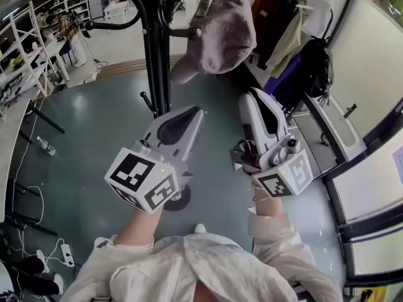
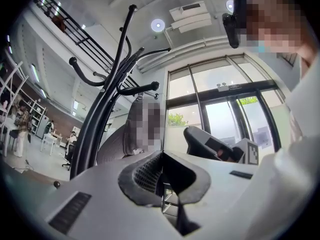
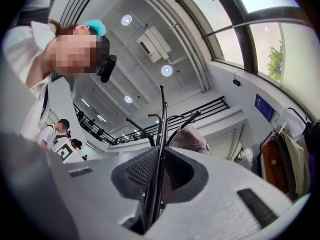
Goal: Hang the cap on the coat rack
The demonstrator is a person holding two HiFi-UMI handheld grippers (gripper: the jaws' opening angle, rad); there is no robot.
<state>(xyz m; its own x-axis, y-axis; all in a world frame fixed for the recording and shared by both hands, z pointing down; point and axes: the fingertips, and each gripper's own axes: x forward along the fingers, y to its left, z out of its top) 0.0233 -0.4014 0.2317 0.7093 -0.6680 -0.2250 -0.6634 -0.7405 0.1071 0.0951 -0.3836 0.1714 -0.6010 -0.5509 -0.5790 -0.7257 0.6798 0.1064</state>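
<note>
Cap (image 1: pixel 217 33) is up on a coat rack (image 1: pixel 154 49) hook. Left gripper (image 1: pixel 199 111) and right gripper (image 1: pixel 249 94) hover just below that rack, jaws pressed together, both empty. The danger I see is a knock to the rack, which could shake the cap loose.

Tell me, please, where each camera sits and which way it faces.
Head view: on the person's head, facing down at coat rack, cap, left tool, right tool, forearms.
Left gripper view: on the left tool, looking up past shut jaws; sleeve shows.
Right gripper view: on the right tool, upward; shirt shows.
All share coat rack, cap.
</note>
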